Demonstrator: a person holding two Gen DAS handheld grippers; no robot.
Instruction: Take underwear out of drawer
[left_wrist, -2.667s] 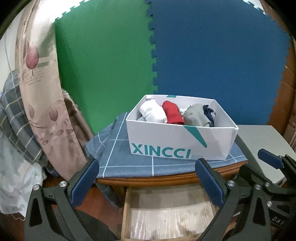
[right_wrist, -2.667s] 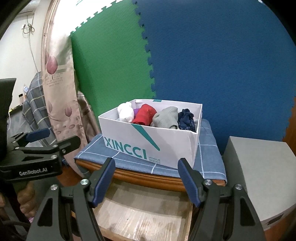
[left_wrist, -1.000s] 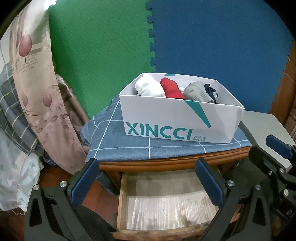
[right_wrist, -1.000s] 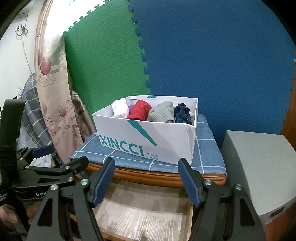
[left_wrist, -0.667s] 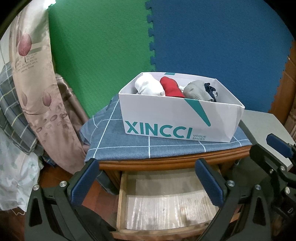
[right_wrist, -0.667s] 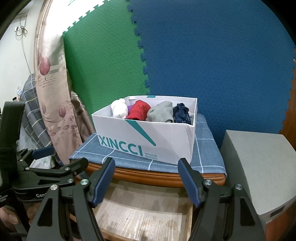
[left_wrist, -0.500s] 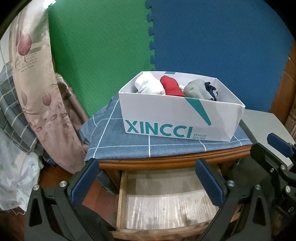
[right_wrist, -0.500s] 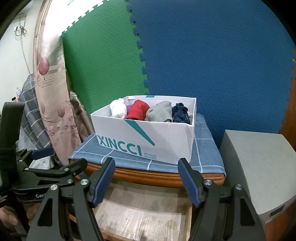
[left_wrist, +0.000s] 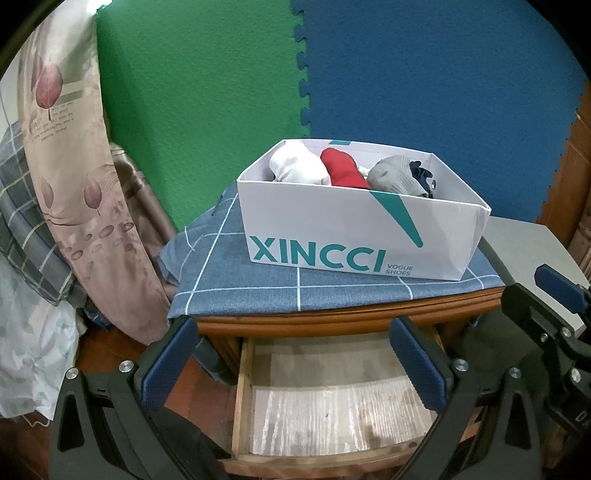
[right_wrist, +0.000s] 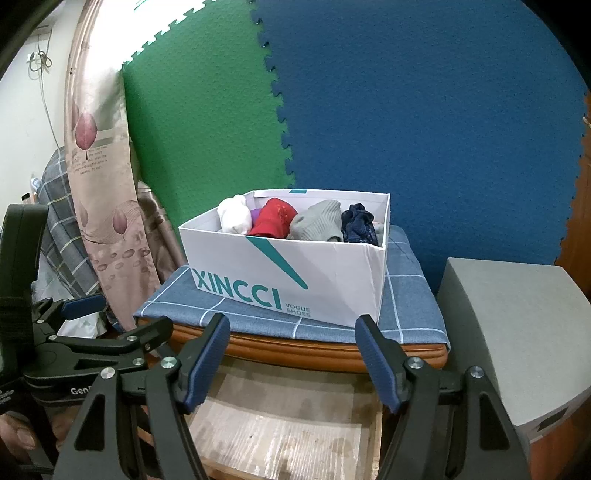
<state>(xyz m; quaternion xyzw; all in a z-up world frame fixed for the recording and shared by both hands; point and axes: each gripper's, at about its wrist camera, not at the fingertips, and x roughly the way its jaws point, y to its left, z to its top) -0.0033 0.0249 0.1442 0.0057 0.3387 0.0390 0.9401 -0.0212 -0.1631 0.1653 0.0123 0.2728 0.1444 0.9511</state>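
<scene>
Two pairs of tongs, your left tongs (left_wrist: 295, 354) and right tongs (right_wrist: 291, 354), gape wide at the bottom of each frame, gripping nothing. You have the drawer (left_wrist: 332, 398) pulled out at lower centre, and its visible floor looks bare. Rolled underwear (left_wrist: 343, 171) sits in the white shoe box (left_wrist: 351, 236) on the bench (left_wrist: 332, 317), centre frame. Judging by that, little remains for you.

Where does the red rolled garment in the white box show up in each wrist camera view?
Left wrist: red garment upper centre, second from the left in the box.
Right wrist: red garment centre, second from the left.
Shared landmark: the white XINCCI box.
</scene>
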